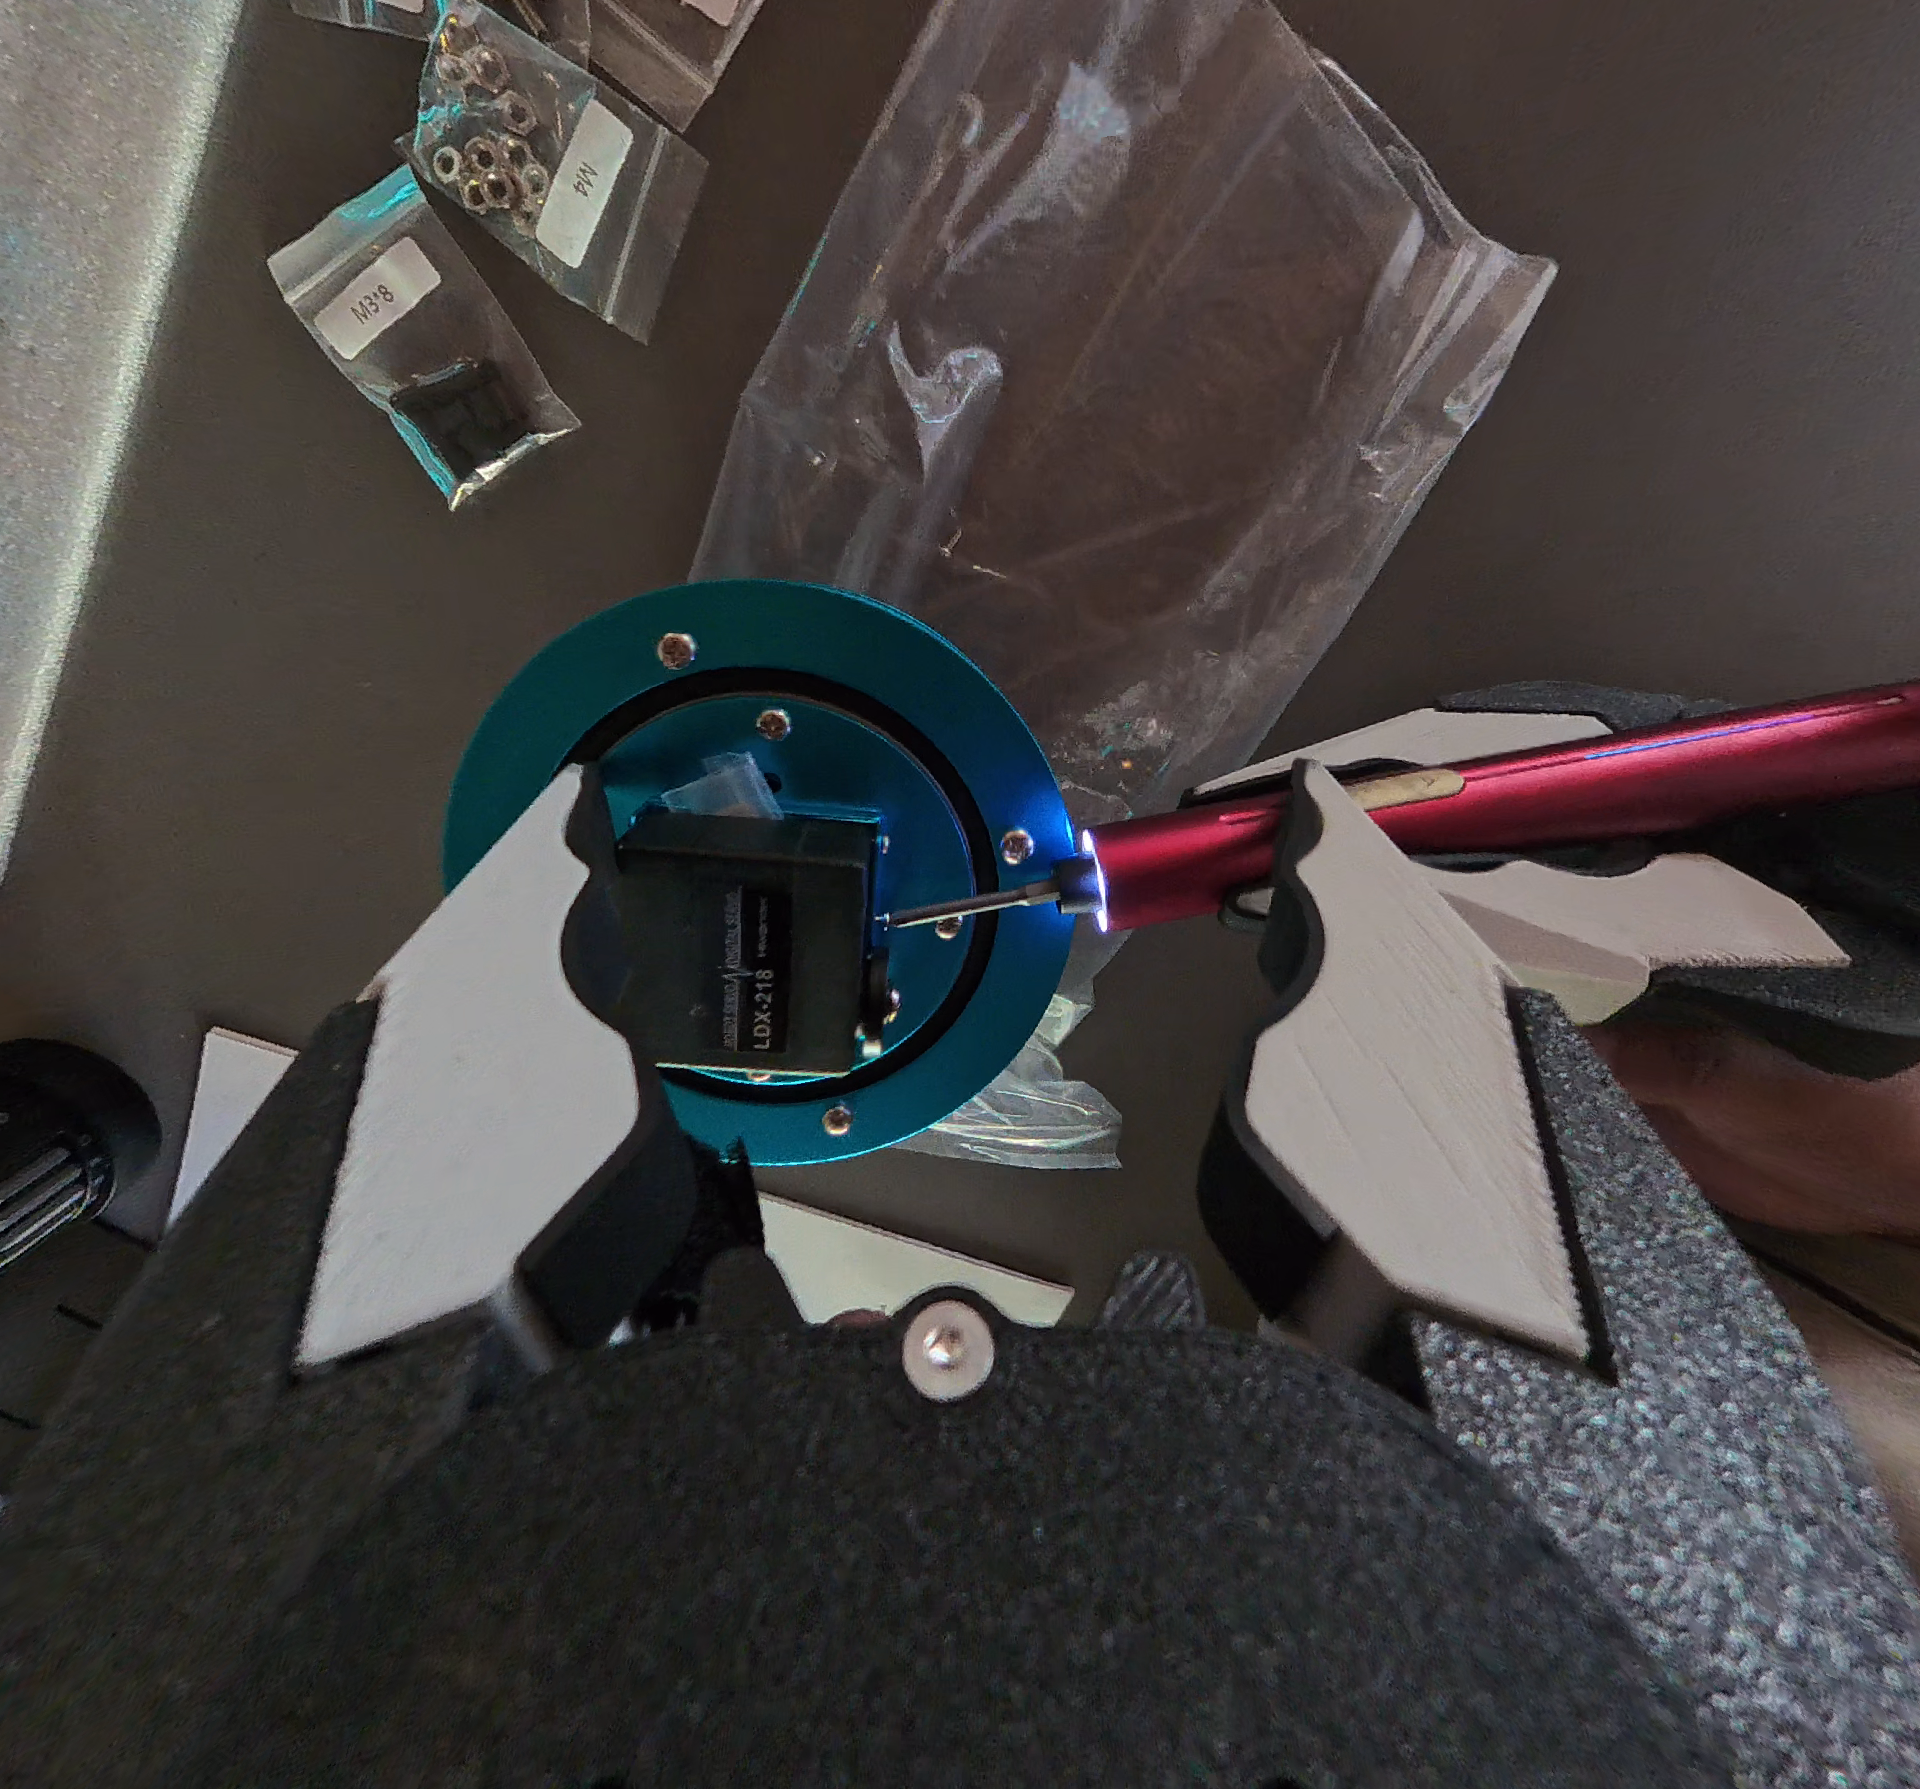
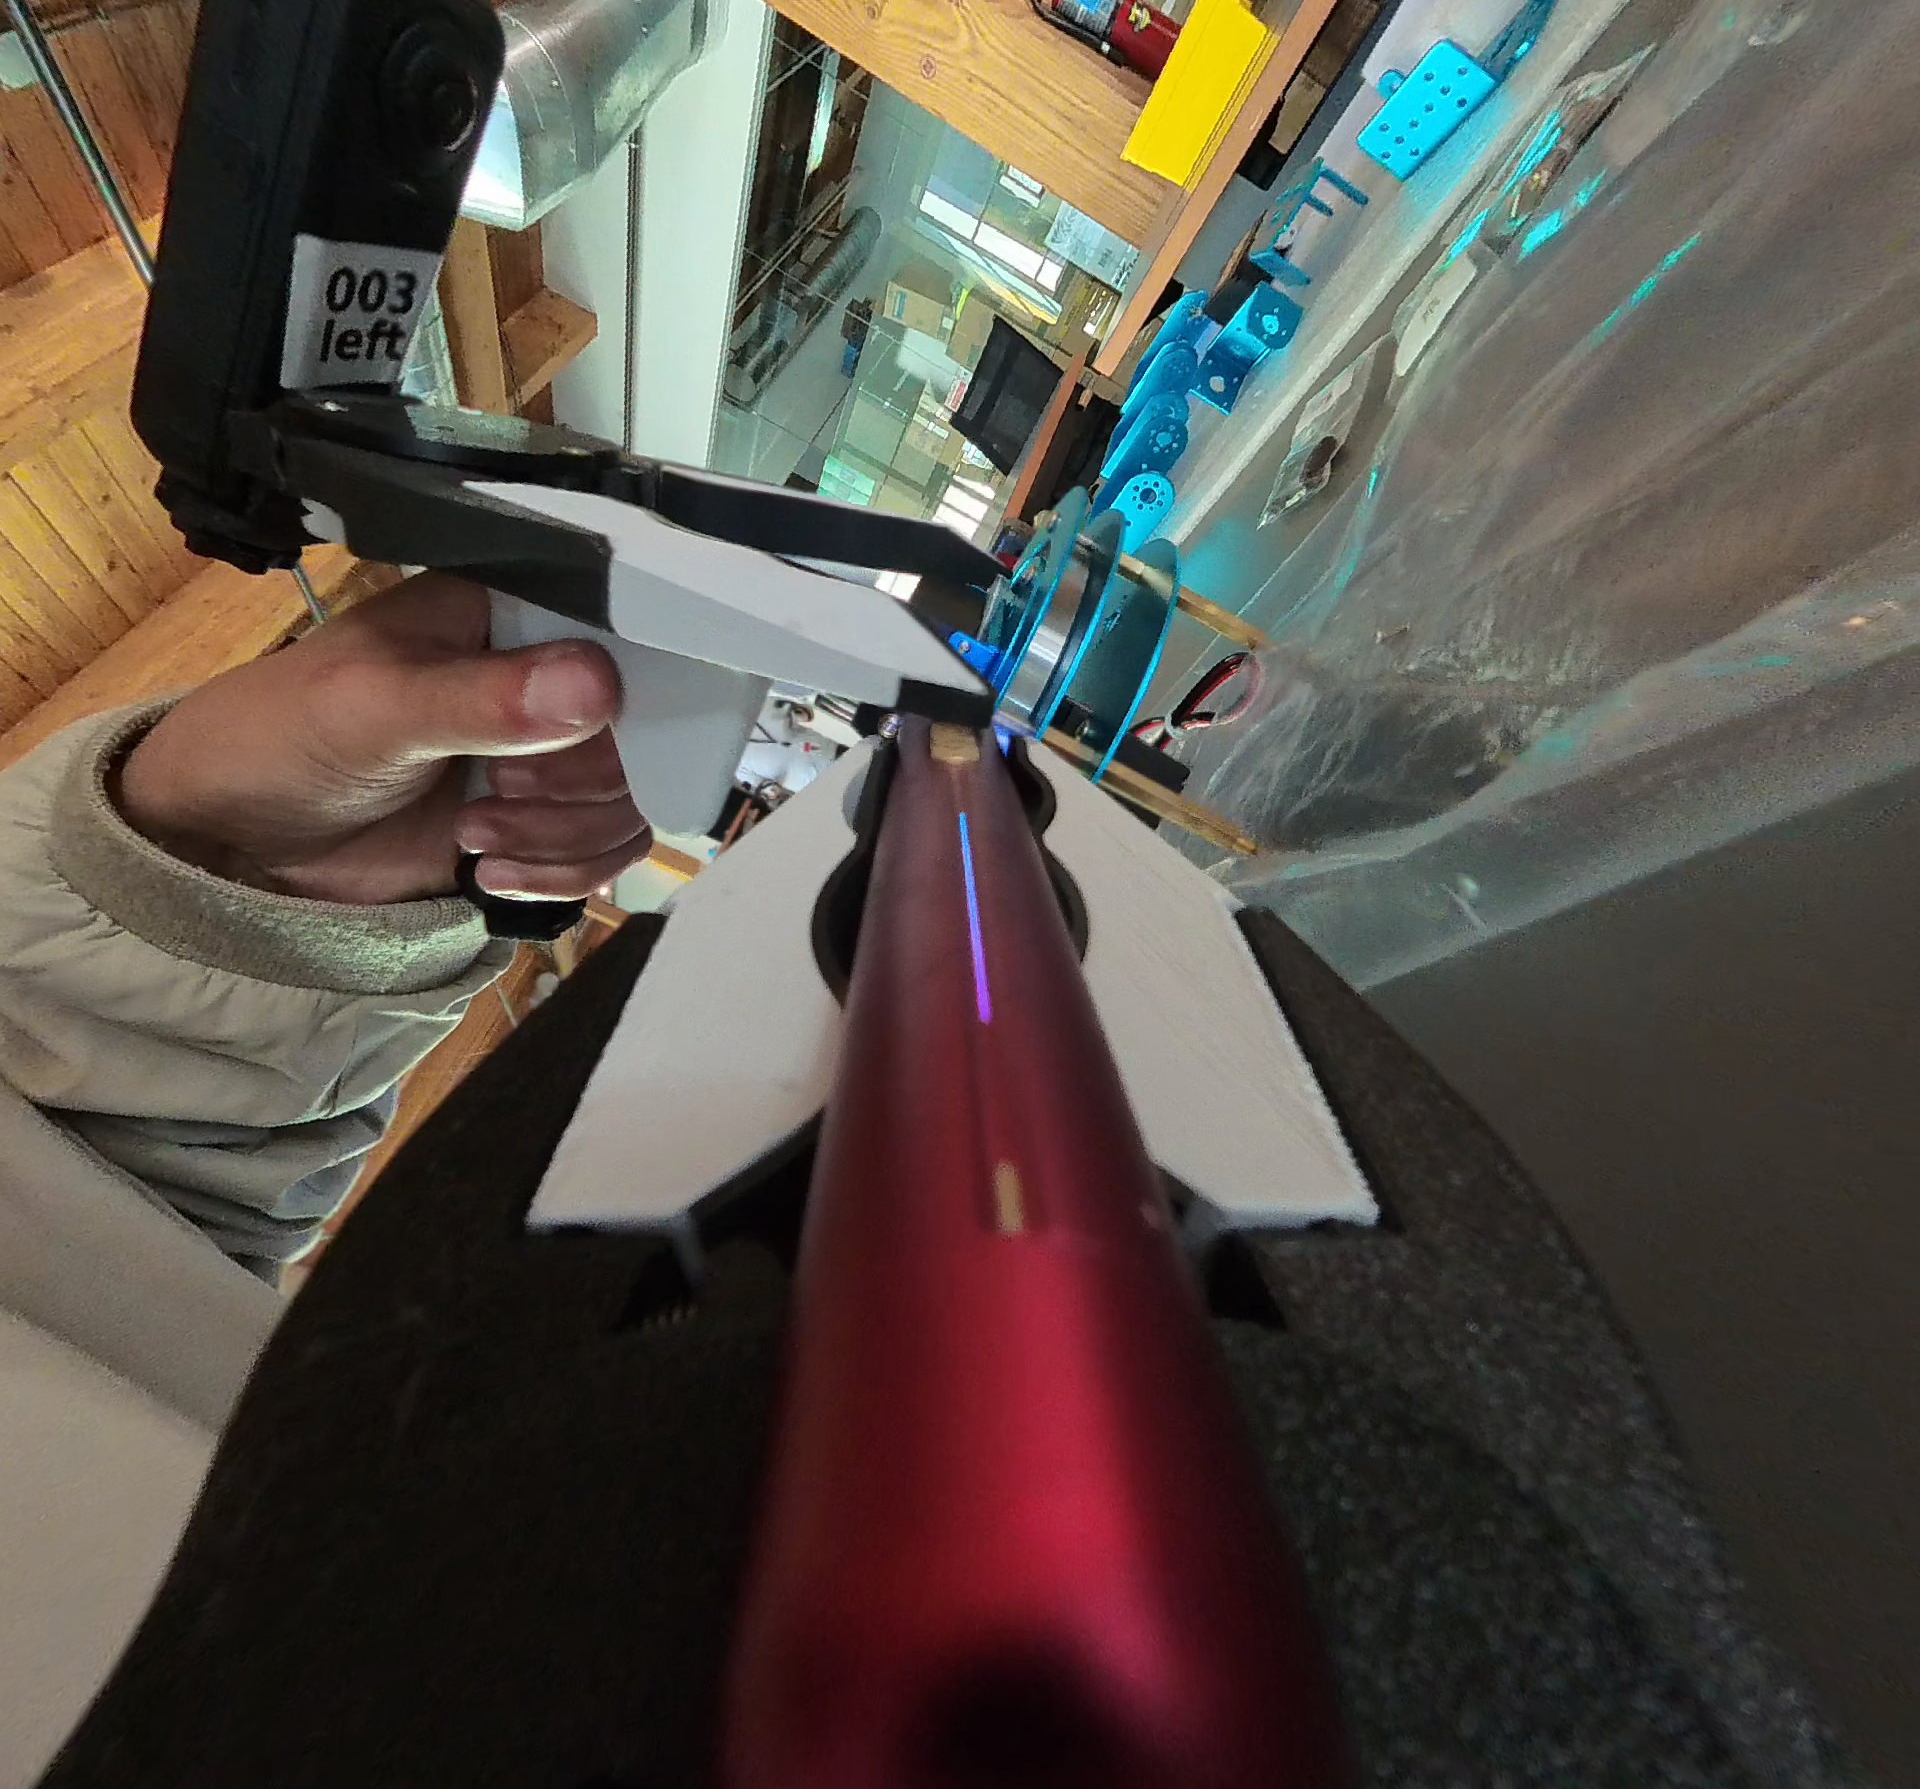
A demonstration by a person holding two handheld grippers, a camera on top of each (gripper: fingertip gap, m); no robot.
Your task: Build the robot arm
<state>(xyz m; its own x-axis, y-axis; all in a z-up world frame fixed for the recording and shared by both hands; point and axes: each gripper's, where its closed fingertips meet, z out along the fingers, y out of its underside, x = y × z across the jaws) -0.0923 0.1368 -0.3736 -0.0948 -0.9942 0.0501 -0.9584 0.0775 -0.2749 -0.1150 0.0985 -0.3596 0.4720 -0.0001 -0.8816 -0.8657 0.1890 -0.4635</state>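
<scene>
A blue metal disc (image 1: 582,700) with a black servo (image 1: 743,939) mounted in its middle lies on the dark table. My left gripper (image 1: 945,778) is open and straddles it; the left finger (image 1: 488,991) rests against the servo, and the right finger (image 1: 1382,1033) stands clear of the disc's rim. My right gripper (image 2: 951,752) is shut on a red electric screwdriver (image 2: 997,1272) whose nose light is lit. Its bit (image 1: 956,908) points at the servo's flange on the disc. In the right wrist view the disc assembly (image 2: 1081,638) shows edge-on, with the left gripper's fingers (image 2: 790,617) above it.
Small clear bags of screws and nuts (image 1: 499,139) lie at the far left. A large clear plastic bag (image 1: 1122,368) lies behind the disc. White card (image 1: 894,1261) lies under my left gripper. Blue metal brackets (image 2: 1423,108) stand farther off. A person's hand (image 2: 395,752) holds the left gripper.
</scene>
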